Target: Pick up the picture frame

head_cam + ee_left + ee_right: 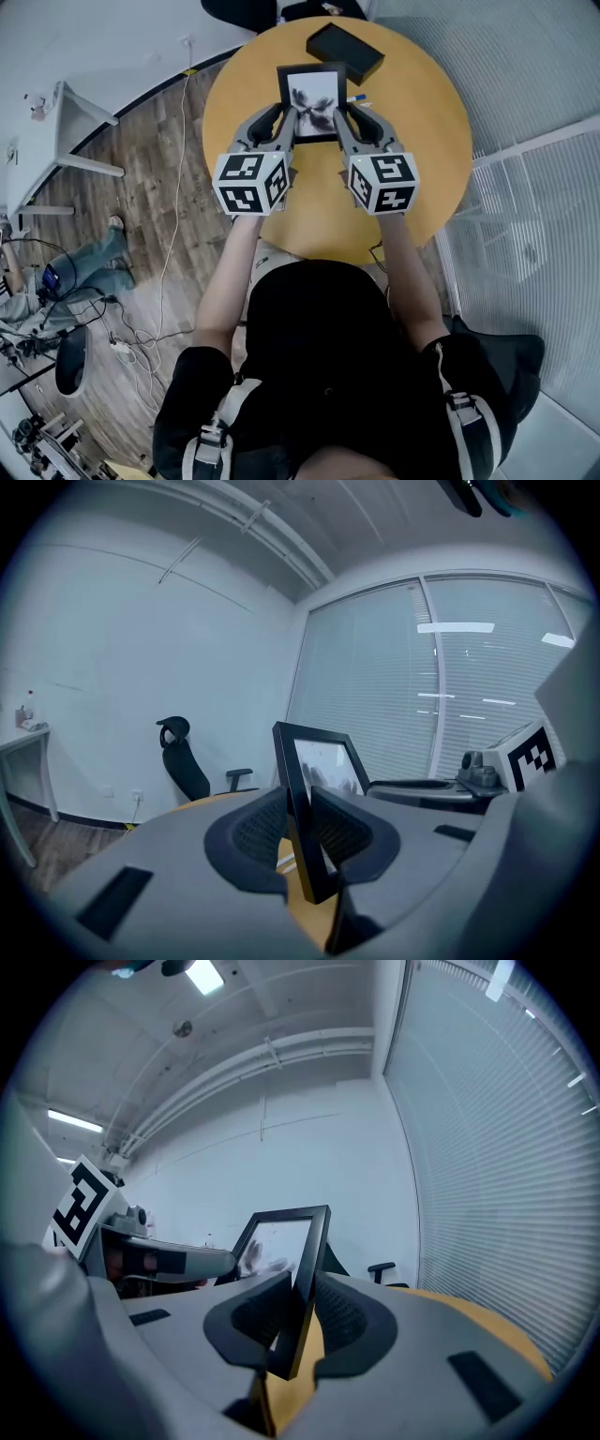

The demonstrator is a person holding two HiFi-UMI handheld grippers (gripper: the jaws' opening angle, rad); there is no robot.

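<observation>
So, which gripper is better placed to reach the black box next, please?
Probably the right gripper: the black box lies nearer its side, though it and the left gripper both clamp the picture frame.

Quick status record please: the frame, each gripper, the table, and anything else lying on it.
picture frame: black, held over the table between both grippers, picture side facing the person
left gripper: shut on the frame's left edge
right gripper: shut on the frame's right edge
table: round, wooden
black box: on the table's far side, apart from the frame
</observation>
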